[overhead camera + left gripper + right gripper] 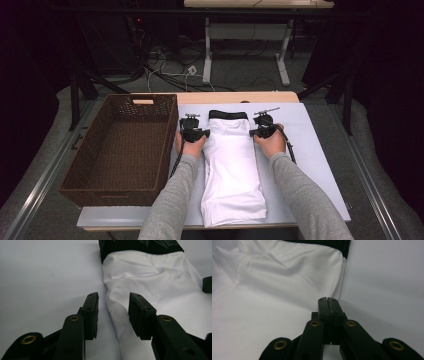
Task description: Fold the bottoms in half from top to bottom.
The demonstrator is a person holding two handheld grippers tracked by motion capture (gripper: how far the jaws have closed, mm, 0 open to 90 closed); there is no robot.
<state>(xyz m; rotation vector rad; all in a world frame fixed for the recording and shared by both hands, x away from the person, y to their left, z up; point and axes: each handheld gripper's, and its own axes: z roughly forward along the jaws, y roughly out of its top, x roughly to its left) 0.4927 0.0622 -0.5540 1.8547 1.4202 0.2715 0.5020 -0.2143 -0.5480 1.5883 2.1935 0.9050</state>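
White shorts (233,170): folded on counter (315,150), right of basket (120,145).
Left hand-held gripper (113,312): jaws apart astride shorts' edge; may catch single layer.
Right hand-held gripper (328,305): jaws together beside edge; fabric hold uncertain, fold may slip.

A folded garment (233,170) lies lengthwise on the table (312,150), its waistband (228,114) at the far end. A basket (80,172) stands on the table's left part, just beside the garment. The left gripper (190,131) sits between basket and garment, at the garment's left edge; the right gripper (261,128) sits at its right edge.
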